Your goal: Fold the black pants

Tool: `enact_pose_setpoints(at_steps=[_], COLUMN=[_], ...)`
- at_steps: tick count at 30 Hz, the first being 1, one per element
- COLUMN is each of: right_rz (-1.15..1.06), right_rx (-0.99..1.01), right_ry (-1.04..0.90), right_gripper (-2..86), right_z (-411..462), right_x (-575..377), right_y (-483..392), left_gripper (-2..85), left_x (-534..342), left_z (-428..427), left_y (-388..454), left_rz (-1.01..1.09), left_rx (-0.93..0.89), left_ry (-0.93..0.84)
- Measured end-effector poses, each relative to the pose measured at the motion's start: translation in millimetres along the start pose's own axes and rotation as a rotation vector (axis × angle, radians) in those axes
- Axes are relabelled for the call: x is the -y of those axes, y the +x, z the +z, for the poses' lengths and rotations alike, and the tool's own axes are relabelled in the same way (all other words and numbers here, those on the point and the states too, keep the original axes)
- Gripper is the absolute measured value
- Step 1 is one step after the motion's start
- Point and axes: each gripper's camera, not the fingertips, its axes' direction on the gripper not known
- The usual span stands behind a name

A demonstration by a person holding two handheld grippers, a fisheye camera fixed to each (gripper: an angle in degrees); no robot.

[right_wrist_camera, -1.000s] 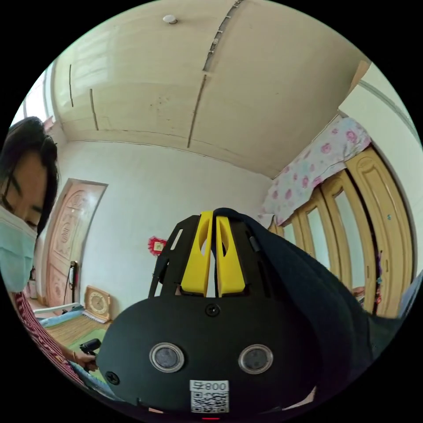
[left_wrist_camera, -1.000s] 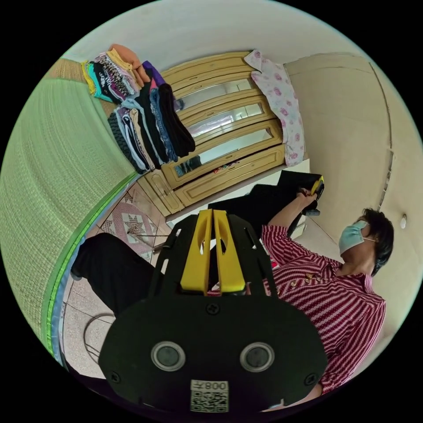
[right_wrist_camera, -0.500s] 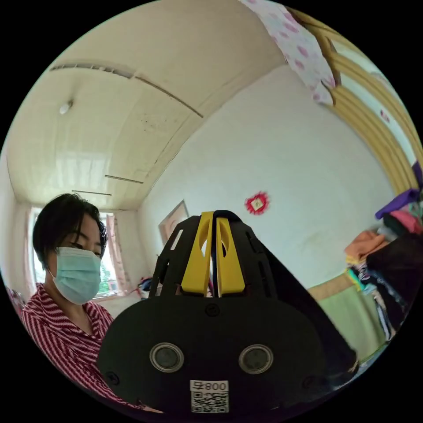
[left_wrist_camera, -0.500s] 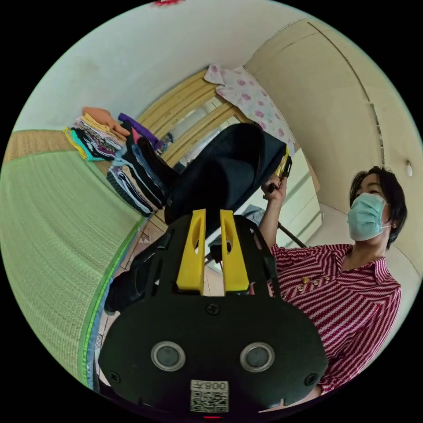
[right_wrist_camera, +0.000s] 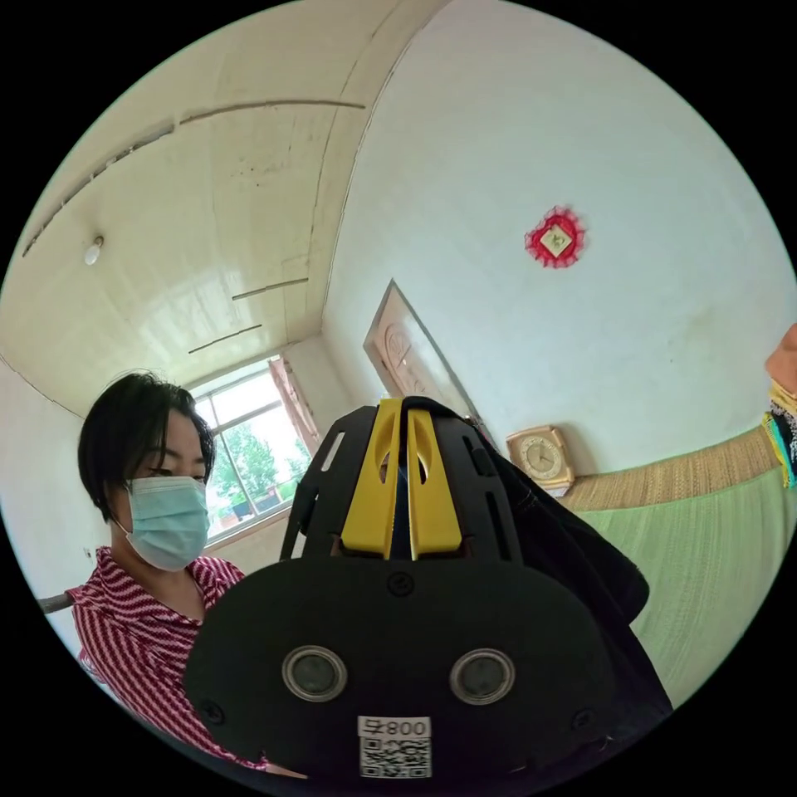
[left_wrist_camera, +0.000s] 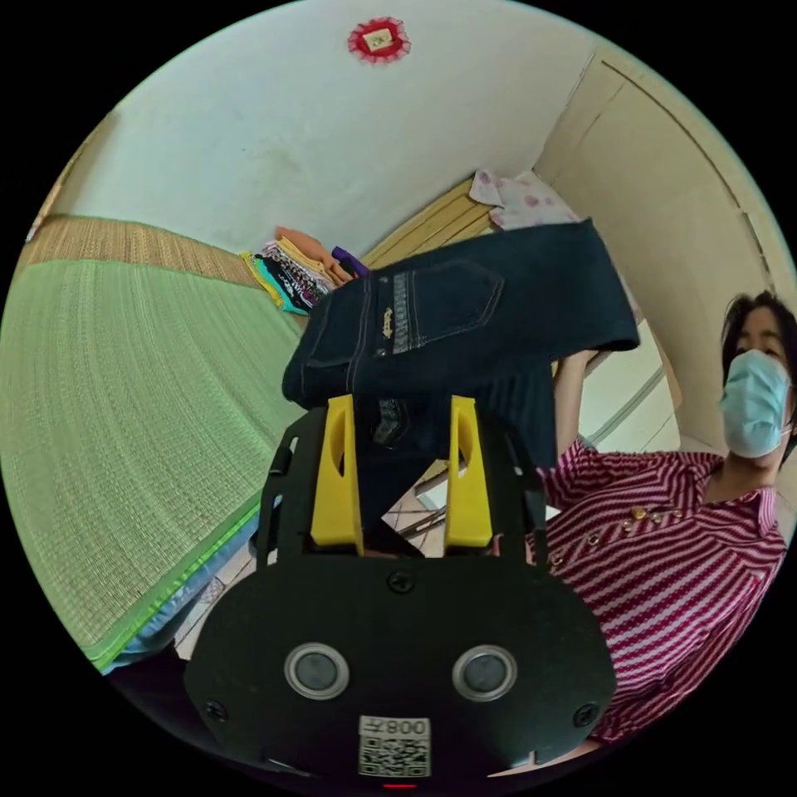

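The right gripper (right_wrist_camera: 400,465) pinches the pants (left_wrist_camera: 465,311) aloft so they hang above the mat (left_wrist_camera: 124,398); the left gripper (left_wrist_camera: 401,473), jaws spread, reaches for the waistband.

green mat (left_wrist_camera: 124,398), folded clothes pile (left_wrist_camera: 303,270)
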Motion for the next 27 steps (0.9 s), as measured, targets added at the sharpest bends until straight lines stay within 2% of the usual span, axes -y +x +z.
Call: enact_pose_setpoints(at_steps=[4, 9, 19, 27], right_rz=[0.002, -0.007, -0.014, 0.005], right_rx=[0.020, 0.019, 0.049, 0.095], right_ry=[-0.078, -0.110, -0.163, -0.209], right_gripper=[0.1, 0.1, 0.0, 0.1], right_z=[18.9, 23.0, 41.0, 76.0], right_x=[-16.0, -32.0, -68.1, -106.8], right_y=[20.4, 33.8, 53.7, 57.4], left_gripper=[11.9, 3.8, 1.4, 0.8], left_x=[-16.7, -48.6, -106.9, -147.0], left_z=[-12.5, -52.1, -137.8, -210.8], left_y=[3.9, -11.4, -8.6, 25.7], left_rz=[0.072, 0.030, 0.060, 0.174], left_rx=[0.106, 0.188, 0.321, 0.469], left_ry=[0.038, 0.149, 0.347, 0.499])
